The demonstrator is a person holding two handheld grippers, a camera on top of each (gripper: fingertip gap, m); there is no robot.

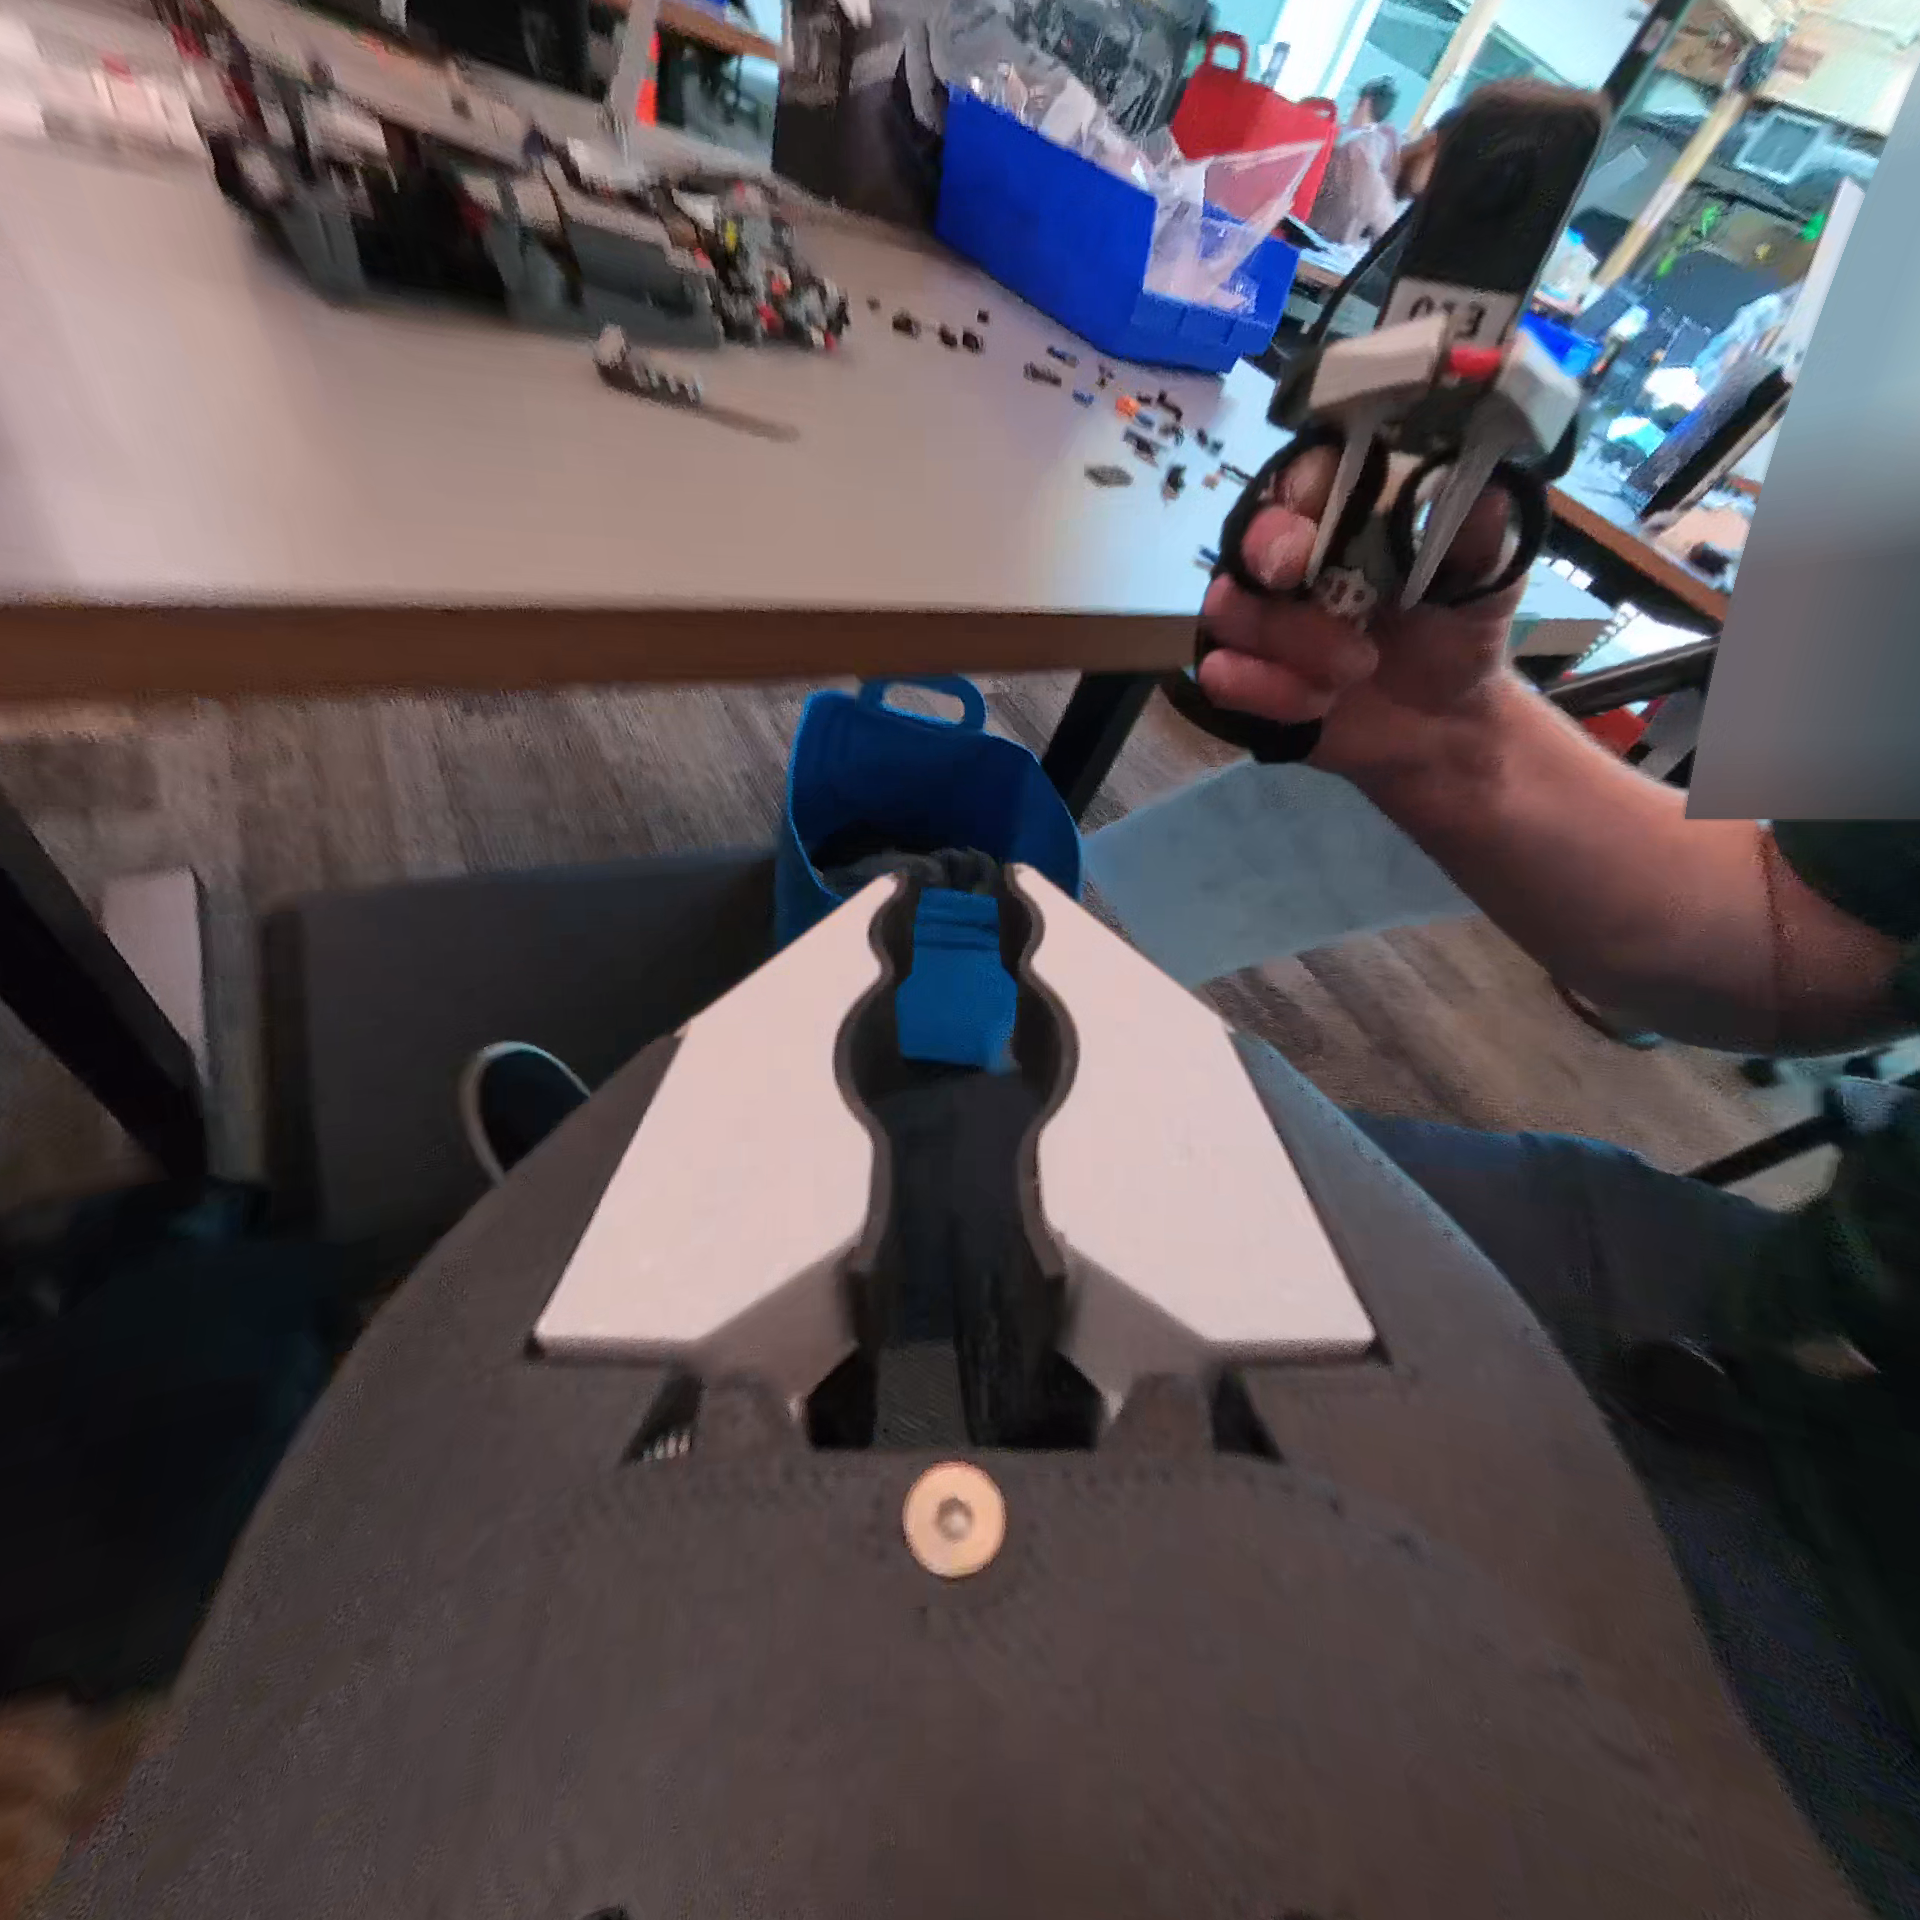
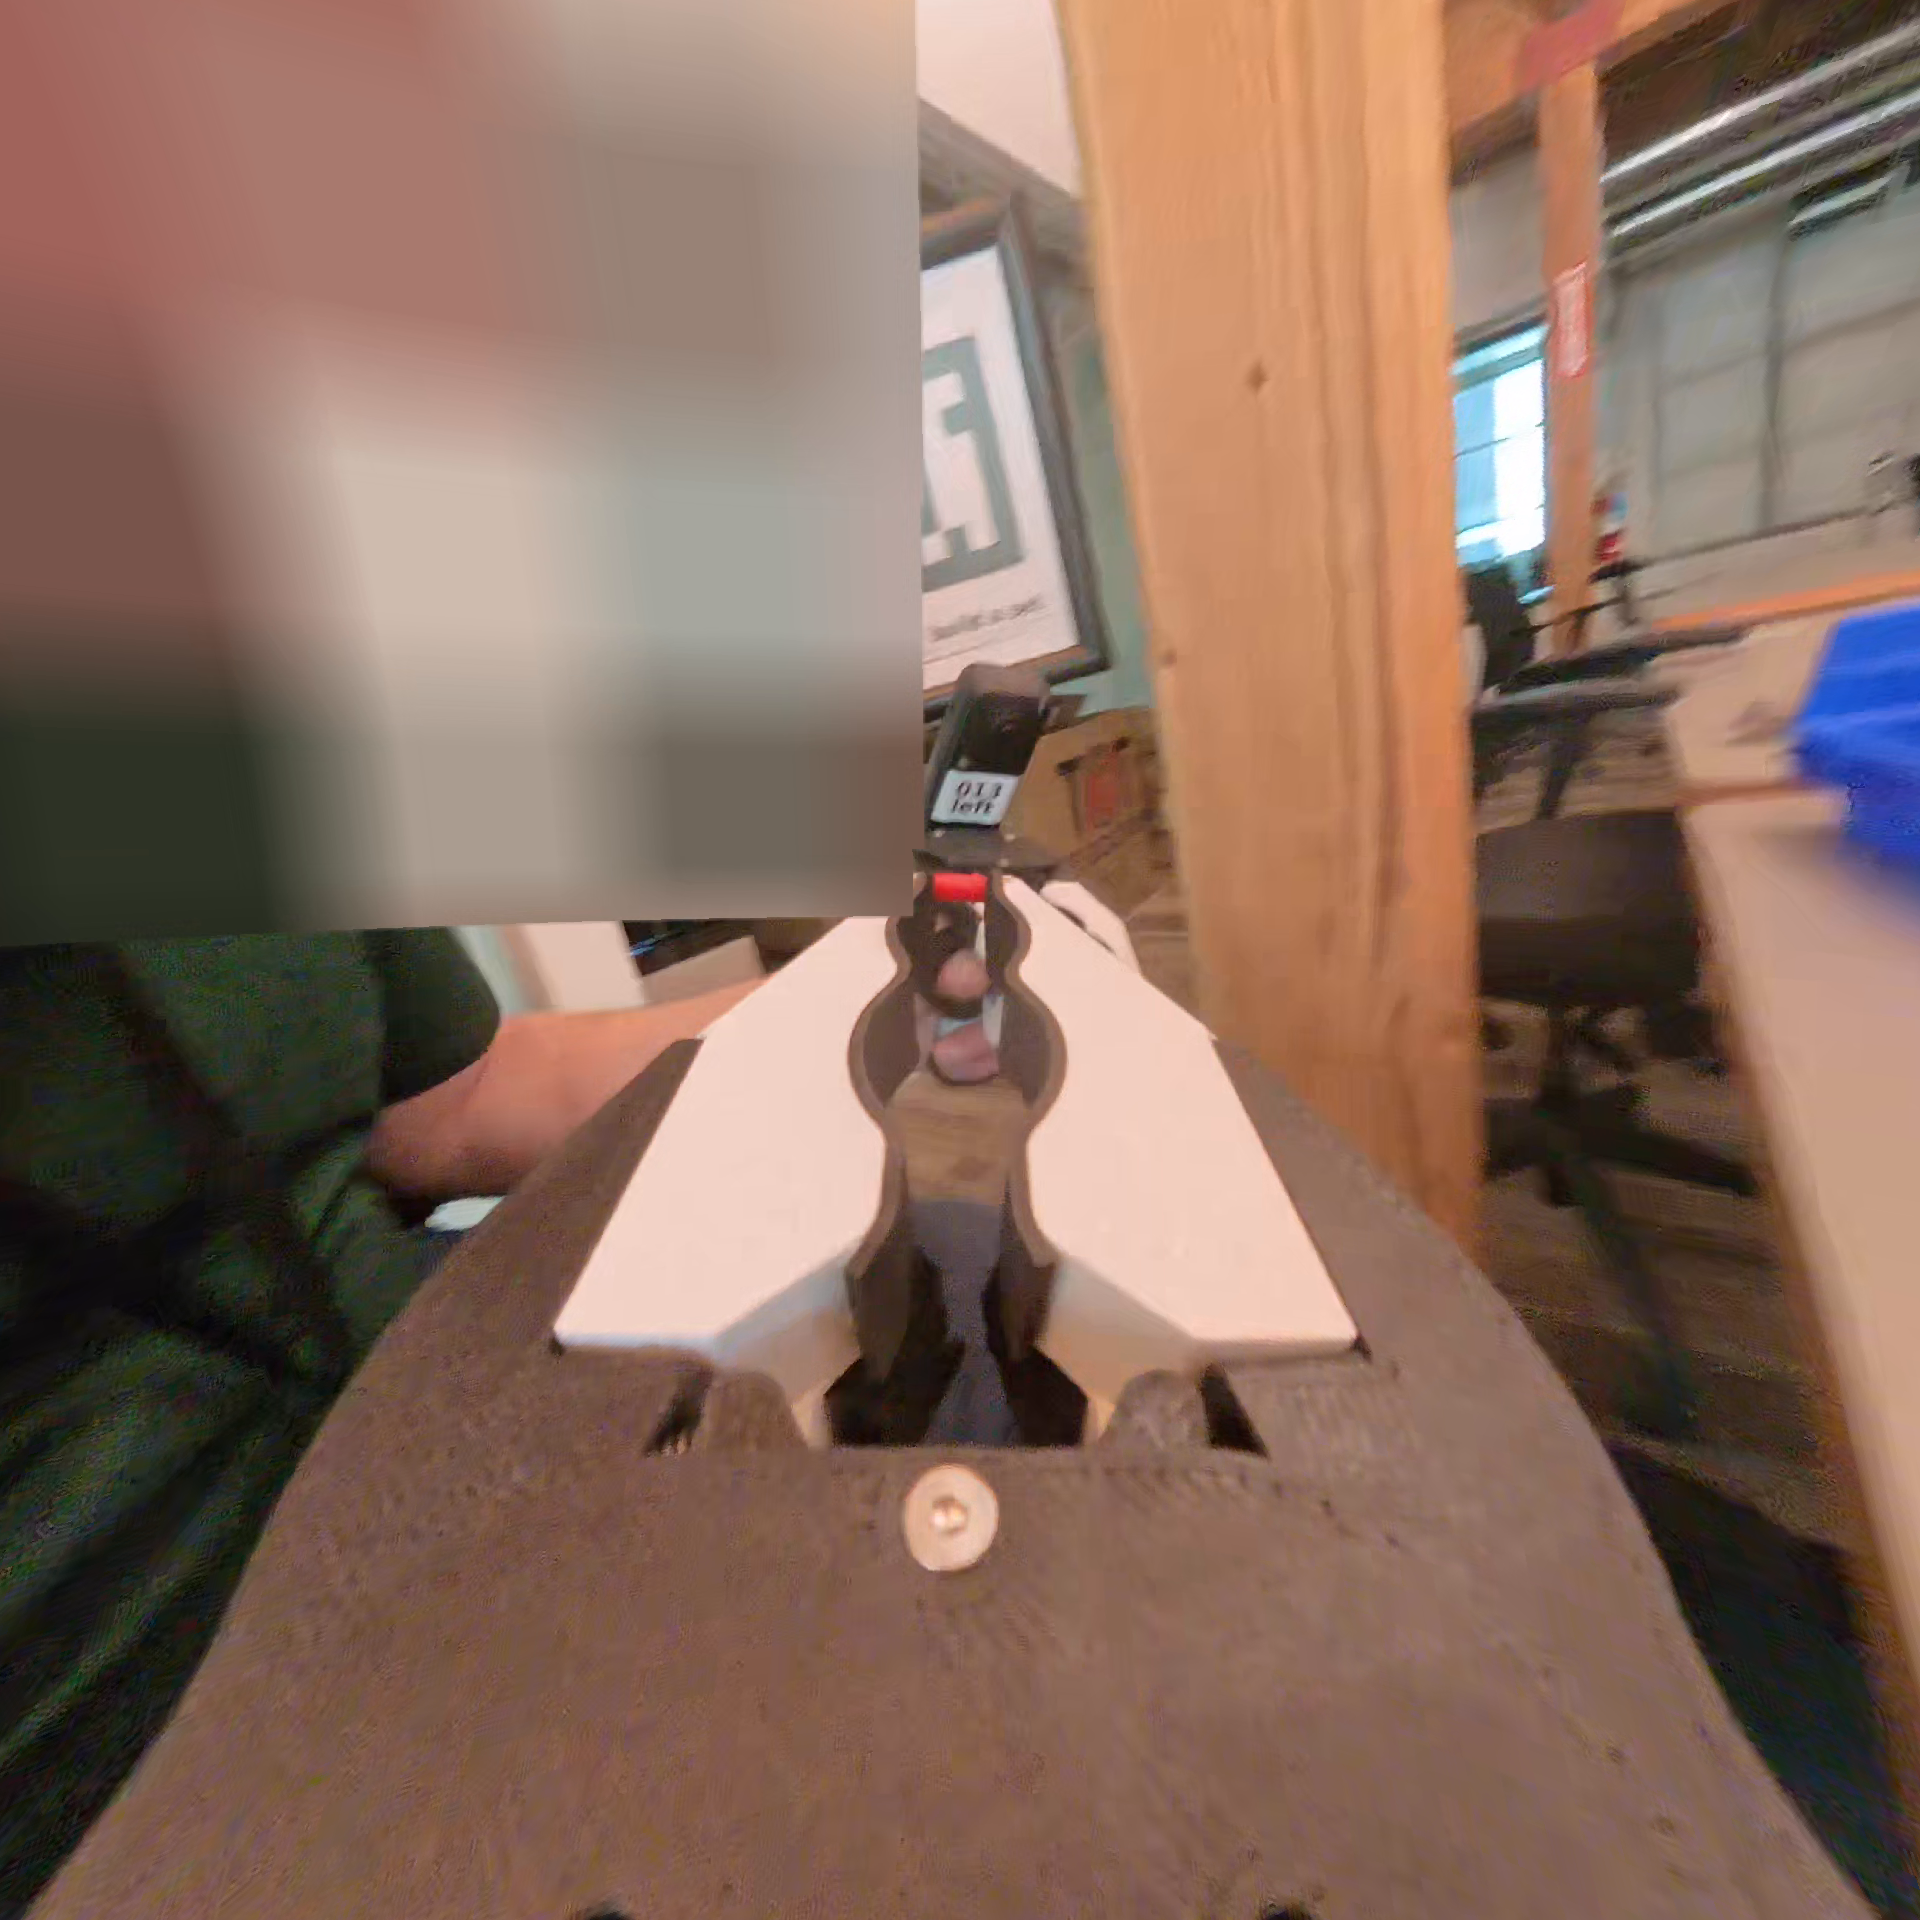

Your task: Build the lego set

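A part-built grey and black lego model (image 1: 468, 229) stands on the white table (image 1: 312, 488), with a long grey sub-assembly (image 1: 665, 384) and loose small pieces (image 1: 1122, 405) in front of it. My left gripper (image 1: 954, 883) is below the table's edge and points at a blue bucket (image 1: 914, 790) on the floor. Its jaws are nearly together with nothing between them. My right gripper (image 1: 1366, 587) is held in a hand off the table's right corner, fingers close together and empty. In the right wrist view the right gripper (image 2: 951, 914) faces the left gripper's camera mount (image 2: 987, 743).
A blue bin (image 1: 1091, 260) with plastic bags sits at the table's back right, a red bucket (image 1: 1257, 114) behind it. The table's wooden edge (image 1: 520, 644) runs above the left gripper. A wooden post (image 2: 1278, 520) and an office chair (image 2: 1579, 914) stand beyond the right gripper.
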